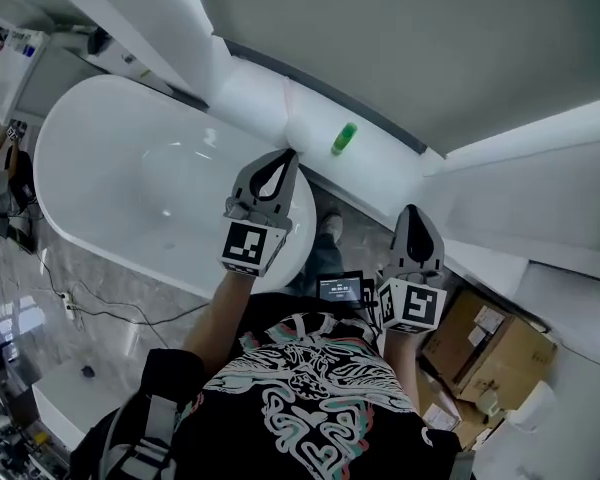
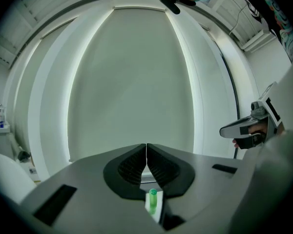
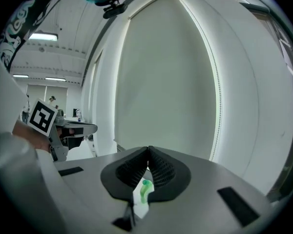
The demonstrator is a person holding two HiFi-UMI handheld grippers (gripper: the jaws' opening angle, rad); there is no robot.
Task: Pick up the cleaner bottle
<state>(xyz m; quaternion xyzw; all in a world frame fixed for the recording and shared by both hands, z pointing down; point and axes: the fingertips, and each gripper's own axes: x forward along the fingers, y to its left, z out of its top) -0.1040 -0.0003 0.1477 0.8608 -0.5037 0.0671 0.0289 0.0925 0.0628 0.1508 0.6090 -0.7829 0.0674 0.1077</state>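
My left hand-held gripper [image 1: 285, 158]: closed, empty | my right hand-held gripper [image 1: 413, 213]: closed, empty | cleaner bottle [image 1: 343, 138]: 2 o'clock of left, apart.

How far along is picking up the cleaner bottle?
Done: nothing yet; the bottle stands untouched on the ledge. In hand: the left gripper and the right gripper point toward it, jaws shut and empty. Left: open one gripper's jaws, reach the bottle, close on it and lift.
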